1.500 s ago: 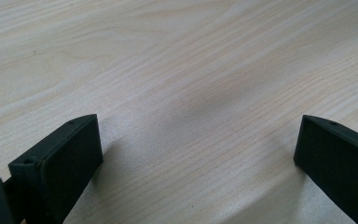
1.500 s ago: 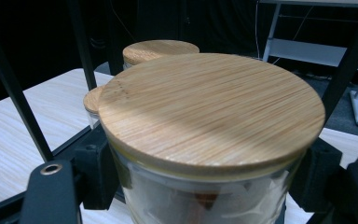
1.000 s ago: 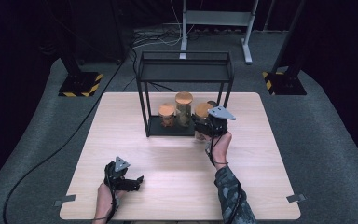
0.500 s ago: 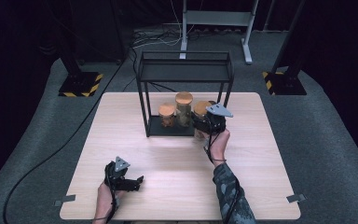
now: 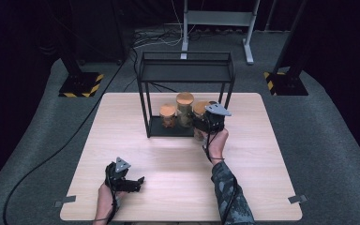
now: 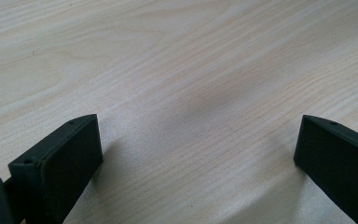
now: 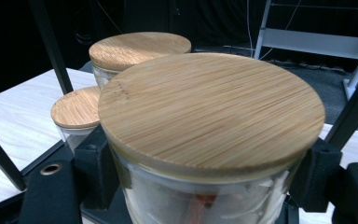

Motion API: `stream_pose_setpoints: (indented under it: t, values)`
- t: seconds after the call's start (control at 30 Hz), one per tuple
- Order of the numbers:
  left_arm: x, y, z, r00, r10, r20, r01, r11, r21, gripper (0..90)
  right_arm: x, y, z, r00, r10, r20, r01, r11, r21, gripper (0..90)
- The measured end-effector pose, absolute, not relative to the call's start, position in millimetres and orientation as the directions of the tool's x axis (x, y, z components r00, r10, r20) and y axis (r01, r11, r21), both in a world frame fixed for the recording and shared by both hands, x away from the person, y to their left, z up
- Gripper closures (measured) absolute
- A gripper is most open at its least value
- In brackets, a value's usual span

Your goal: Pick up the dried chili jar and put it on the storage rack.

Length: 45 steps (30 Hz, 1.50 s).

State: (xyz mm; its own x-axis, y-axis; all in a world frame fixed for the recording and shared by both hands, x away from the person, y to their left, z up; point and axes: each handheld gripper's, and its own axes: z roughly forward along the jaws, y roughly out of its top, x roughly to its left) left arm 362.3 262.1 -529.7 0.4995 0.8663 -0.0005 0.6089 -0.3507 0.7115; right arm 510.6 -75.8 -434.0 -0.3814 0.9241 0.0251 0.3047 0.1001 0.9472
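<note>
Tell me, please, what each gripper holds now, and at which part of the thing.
The right gripper holds a glass jar by its glass body, just below the bamboo lid. The left gripper is open over the table and holds nothing.

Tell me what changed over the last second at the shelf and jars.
Nothing visibly changed. The right gripper stays closed around the glass jar with the bamboo lid at the black wire shelf, beside the two other jars. The left gripper stays open, resting near the table's front edge.
</note>
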Motion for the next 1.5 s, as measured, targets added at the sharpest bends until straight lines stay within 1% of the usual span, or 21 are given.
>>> stream_pose_setpoints:
  t: [0.37,0.5,0.53,0.6,0.63,0.67,0.7,0.73,0.9,1.03,1.13,1.27,1.37,1.5]
  values:
    - [362.3,262.1,-529.7,0.502,0.865,0.000,0.608,-0.352,0.712,0.2,523.8,-71.0,-442.6,-0.373,0.927,0.046,0.303,0.075,0.950,24.3]
    - [362.3,261.9,-529.8,0.502,0.865,-0.001,0.607,-0.351,0.712,0.2,525.8,-72.1,-443.3,-0.381,0.922,0.069,0.311,0.057,0.949,23.0]
    - [362.3,261.9,-529.8,0.502,0.865,-0.001,0.607,-0.352,0.712,0.2,525.9,-73.2,-443.6,-0.383,0.920,0.083,0.323,0.050,0.945,17.1]
    - [362.3,261.9,-529.8,0.501,0.865,-0.002,0.607,-0.350,0.713,0.2,523.9,-73.6,-443.9,-0.391,0.917,0.079,0.331,0.060,0.942,14.5]
    - [362.3,261.9,-529.8,0.502,0.865,-0.002,0.607,-0.351,0.713,0.2,522.5,-72.1,-443.9,-0.402,0.913,0.068,0.337,0.078,0.938,11.3]
    - [362.3,261.9,-529.8,0.501,0.865,-0.002,0.607,-0.350,0.713,0.2,517.8,-67.8,-443.0,-0.399,0.916,0.034,0.341,0.114,0.933,7.7]
    - [362.3,261.9,-529.8,0.501,0.865,-0.002,0.607,-0.350,0.713,0.1,517.8,-67.8,-443.0,-0.399,0.916,0.034,0.341,0.114,0.933,7.7]
    - [362.3,261.8,-529.9,0.501,0.865,-0.002,0.607,-0.350,0.713,0.1,513.1,-67.8,-442.3,-0.400,0.916,0.032,0.345,0.118,0.931,4.9]
    - [362.3,261.9,-529.8,0.501,0.865,-0.002,0.608,-0.350,0.713,0.1,494.5,-78.0,-441.8,-0.403,0.914,0.041,0.354,0.114,0.928,2.9]
    - [362.3,261.9,-529.8,0.502,0.865,-0.001,0.607,-0.352,0.713,0.1,469.6,-90.0,-447.1,-0.425,0.903,0.053,0.403,0.137,0.905,1.4]
    - [362.3,262.0,-529.7,0.502,0.865,0.000,0.608,-0.353,0.712,0.1,444.3,-98.3,-458.9,-0.453,0.887,0.086,0.462,0.152,0.874,0.8]
    - [362.3,262.0,-529.7,0.503,0.864,0.000,0.607,-0.353,0.712,0.1,410.9,-108.0,-481.0,-0.472,0.877,0.088,0.524,0.199,0.828,0.7]
    - [362.4,262.1,-529.7,0.503,0.864,0.000,0.607,-0.353,0.712,0.1,391.1,-114.0,-495.7,-0.472,0.877,0.092,0.564,0.220,0.796,0.7]
    - [362.3,262.0,-529.7,0.502,0.865,0.000,0.607,-0.352,0.712,0.1,371.5,-120.1,-511.3,-0.478,0.873,0.104,0.589,0.230,0.775,0.7]
